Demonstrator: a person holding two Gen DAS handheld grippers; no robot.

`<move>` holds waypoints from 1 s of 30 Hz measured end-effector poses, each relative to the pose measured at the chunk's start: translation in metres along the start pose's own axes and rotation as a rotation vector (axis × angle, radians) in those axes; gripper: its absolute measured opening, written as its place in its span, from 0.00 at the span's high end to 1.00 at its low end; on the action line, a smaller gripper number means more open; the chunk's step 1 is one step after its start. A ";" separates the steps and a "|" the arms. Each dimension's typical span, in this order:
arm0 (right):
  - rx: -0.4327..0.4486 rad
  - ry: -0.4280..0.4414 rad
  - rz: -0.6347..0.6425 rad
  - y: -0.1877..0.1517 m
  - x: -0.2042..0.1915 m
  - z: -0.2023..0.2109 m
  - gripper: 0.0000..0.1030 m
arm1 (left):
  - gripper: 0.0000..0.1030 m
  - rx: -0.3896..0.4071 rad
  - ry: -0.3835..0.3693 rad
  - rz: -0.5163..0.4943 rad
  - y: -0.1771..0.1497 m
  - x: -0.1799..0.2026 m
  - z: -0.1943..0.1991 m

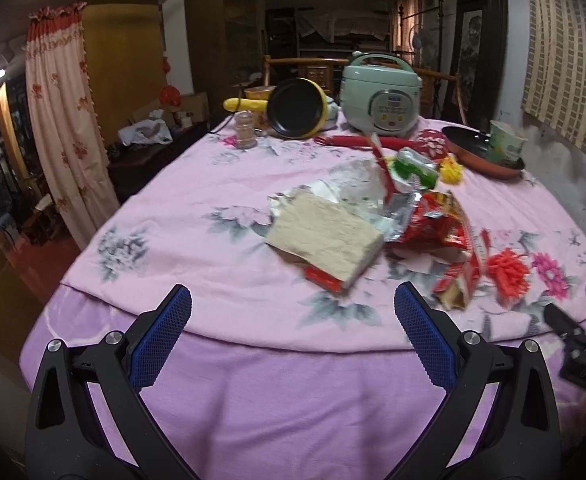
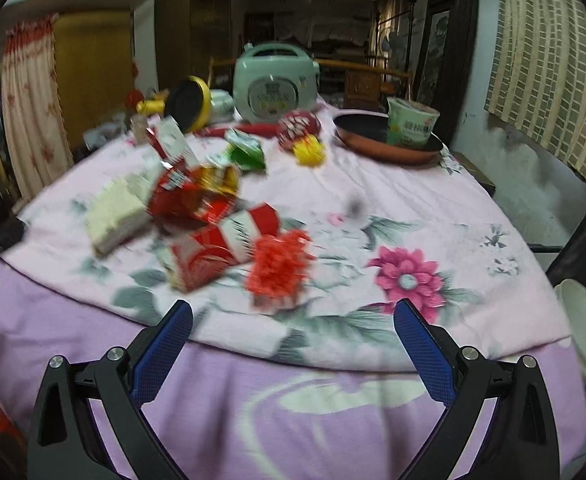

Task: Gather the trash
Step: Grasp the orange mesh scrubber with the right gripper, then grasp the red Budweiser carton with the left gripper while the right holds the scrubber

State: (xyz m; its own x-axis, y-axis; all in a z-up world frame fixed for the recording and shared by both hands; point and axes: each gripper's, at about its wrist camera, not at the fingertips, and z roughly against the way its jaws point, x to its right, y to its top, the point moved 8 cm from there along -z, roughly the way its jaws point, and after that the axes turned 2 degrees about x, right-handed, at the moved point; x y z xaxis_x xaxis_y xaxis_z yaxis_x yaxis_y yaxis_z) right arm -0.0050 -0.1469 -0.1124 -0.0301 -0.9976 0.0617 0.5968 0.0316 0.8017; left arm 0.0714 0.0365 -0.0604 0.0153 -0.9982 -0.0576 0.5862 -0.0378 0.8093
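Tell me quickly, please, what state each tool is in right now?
Left tool: open, holding nothing, short of the beige rectangular sponge block.
Right tool: open, holding nothing, short of the orange-red frilly pompom.

Soft matt floral cloth (image 1: pixel 213 200), shiny crinkled foil wrappers (image 1: pixel 433 216), glossy plastic cooker (image 1: pixel 381 96)

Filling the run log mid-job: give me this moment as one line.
left claw open, empty | right claw open, empty | wrappers, red carton on tablecloth | nothing grasped
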 end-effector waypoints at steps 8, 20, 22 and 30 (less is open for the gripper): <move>-0.100 -0.010 0.152 0.016 -0.007 -0.046 0.04 | 0.05 -0.028 -0.036 0.007 0.005 -0.024 -0.012; -0.177 -0.032 0.164 0.017 -0.011 -0.090 0.25 | 0.05 -0.041 -0.009 -0.101 0.006 -0.020 -0.037; -0.193 -0.013 0.146 0.015 -0.010 -0.093 0.40 | 0.05 -0.068 -0.032 -0.113 0.007 -0.012 -0.048; -0.175 0.028 0.117 0.013 -0.006 -0.089 0.73 | 0.05 -0.169 -0.137 -0.077 0.011 0.012 -0.073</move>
State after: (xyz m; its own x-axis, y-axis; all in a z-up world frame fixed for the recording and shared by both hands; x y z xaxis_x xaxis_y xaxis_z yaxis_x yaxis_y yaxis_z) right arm 0.0744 -0.1460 -0.1556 0.0687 -0.9892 0.1296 0.7251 0.1387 0.6745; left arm 0.1372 0.0278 -0.0948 -0.1387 -0.9900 -0.0262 0.7092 -0.1177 0.6951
